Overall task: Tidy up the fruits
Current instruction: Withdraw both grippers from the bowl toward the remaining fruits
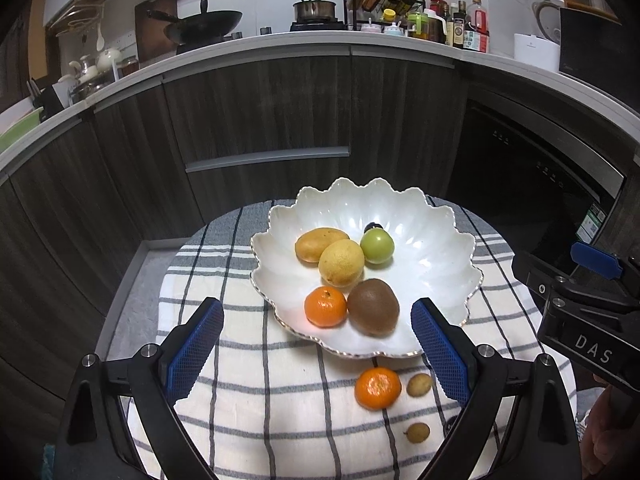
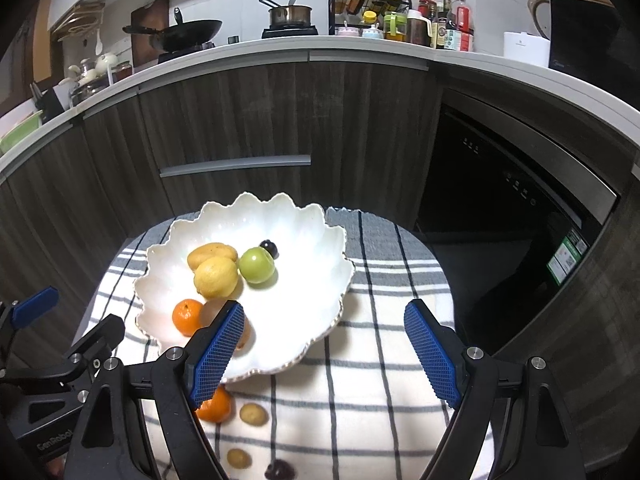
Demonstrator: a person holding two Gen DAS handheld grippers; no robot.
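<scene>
A: Where does the fruit sit?

B: Most of it lies in the white scalloped bowl (image 1: 436, 248) on the checked cloth (image 1: 256, 392). Toward the back there is a yellow-brown mango (image 1: 316, 242), touching a lemon (image 1: 341, 263), and beside that a green apple (image 1: 377, 247) with a small dark fruit (image 1: 373, 227) just behind it.

A: And nearer the front of the bowl?

B: A tangerine (image 1: 325, 306) and a kiwi (image 1: 373, 312), side by side and touching.

A: Anything outside the bowl?

B: Yes. A second tangerine (image 1: 377, 387) rests on the cloth just in front of the bowl's rim, with a small tan fruit (image 1: 419, 385) right next to it and another small tan fruit (image 1: 417, 432) nearer the camera. The right wrist view also shows a dark reddish fruit (image 2: 280, 470) at the bottom edge of the cloth.

A: What about the grippers?

B: The left gripper (image 1: 318, 348) has its blue pads spread wide with nothing between them; the front of the bowl shows in the gap. The right gripper (image 2: 324, 350) also stands apart and empty, over the bowl's near rim and the cloth. Its left pad (image 2: 218, 350) hides part of the kiwi in that view.

A: Do they touch any fruit?

B: Neither appears to.
</scene>
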